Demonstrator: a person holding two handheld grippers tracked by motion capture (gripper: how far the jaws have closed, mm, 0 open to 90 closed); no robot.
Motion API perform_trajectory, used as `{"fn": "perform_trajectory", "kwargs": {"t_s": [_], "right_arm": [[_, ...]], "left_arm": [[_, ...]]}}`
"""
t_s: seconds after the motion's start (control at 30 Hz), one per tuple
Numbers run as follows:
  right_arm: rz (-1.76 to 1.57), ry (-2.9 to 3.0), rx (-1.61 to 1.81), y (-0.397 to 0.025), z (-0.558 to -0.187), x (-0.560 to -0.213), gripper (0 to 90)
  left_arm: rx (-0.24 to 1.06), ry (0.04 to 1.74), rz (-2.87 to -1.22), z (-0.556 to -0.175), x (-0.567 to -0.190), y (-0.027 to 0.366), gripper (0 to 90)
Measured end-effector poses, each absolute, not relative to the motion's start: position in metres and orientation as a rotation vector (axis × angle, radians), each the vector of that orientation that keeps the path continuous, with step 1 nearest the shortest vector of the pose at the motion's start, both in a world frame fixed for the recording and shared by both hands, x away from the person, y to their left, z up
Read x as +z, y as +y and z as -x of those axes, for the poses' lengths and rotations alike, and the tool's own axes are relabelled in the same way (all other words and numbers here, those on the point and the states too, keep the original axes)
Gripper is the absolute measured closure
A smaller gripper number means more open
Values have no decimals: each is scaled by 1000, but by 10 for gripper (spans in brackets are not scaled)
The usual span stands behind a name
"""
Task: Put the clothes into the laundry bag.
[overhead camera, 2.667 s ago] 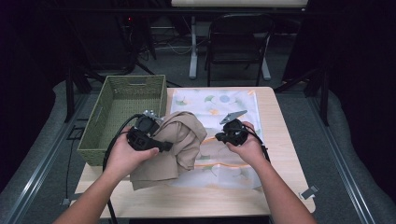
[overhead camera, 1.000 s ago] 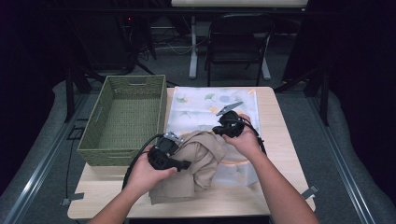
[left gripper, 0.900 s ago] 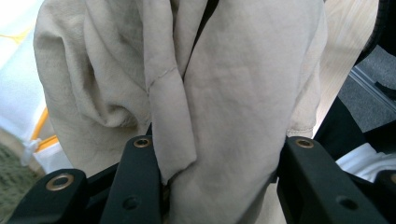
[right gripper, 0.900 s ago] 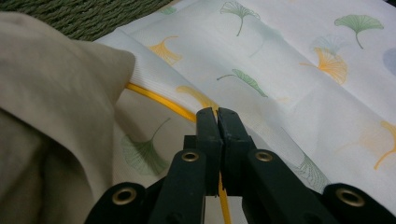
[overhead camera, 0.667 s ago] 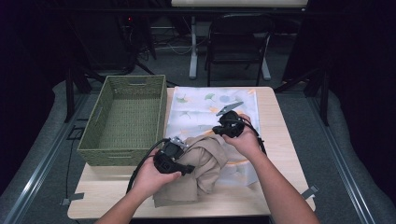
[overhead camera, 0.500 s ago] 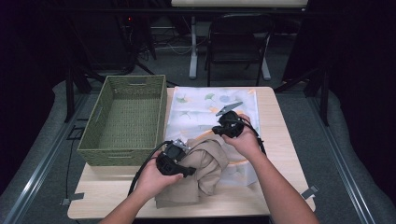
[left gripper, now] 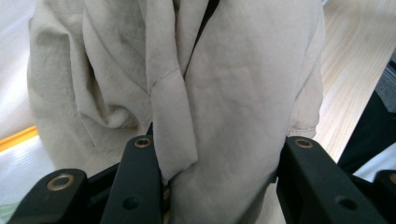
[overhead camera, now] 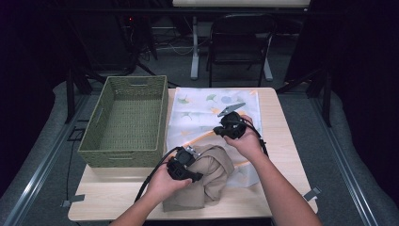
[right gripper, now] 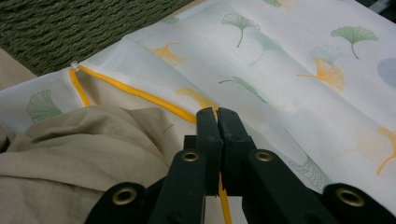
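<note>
High view: I saw the left gripper [overhead camera: 184, 165] low at the near edge of the table [overhead camera: 282, 136], buried in a bunched beige garment [overhead camera: 211, 176]. The right gripper [overhead camera: 229, 128] sat further out over a white mesh bag [overhead camera: 202, 108] printed with leaves, the garment's far end lying on it. A green woven basket [overhead camera: 127, 122] stood just beside the bag on the left. From this height I could not read either pair of jaws.

Left gripper view: the jaws stood fairly wide, a thick fold of the garment [left gripper: 224, 102] gathered between them and filling the gap. Pale wood of the table [left gripper: 350, 65] showed at the right.

Right gripper view: the jaws were closed tight together on the bag's yellow edge strip [right gripper: 135, 91], the strip running under the tips and out below them. The garment [right gripper: 79, 158] lay just left of the jaws, partly under the raised edge of the bag [right gripper: 299, 84]. Basket weave [right gripper: 70, 23] crossed the top left corner.

Surface and room, high view: light wooden tabletop, grey floor, a dark folding chair [overhead camera: 240, 42] beyond the table, the surroundings dim.
</note>
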State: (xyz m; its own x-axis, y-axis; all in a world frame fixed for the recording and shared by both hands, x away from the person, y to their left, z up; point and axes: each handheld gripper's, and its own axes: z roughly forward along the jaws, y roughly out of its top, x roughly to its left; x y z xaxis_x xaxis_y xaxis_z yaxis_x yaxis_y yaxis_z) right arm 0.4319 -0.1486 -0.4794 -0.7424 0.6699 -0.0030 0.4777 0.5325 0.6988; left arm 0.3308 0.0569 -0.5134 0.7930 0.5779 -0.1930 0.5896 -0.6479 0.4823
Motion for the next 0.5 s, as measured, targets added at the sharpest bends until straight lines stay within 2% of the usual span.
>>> {"fn": "perform_trajectory", "kwargs": {"t_s": [0.5], "right_arm": [[-923, 2473, 1044, -148, -424, -470, 885]], "left_arm": [[-41, 867, -2456, -331, -526, 53, 634]]}}
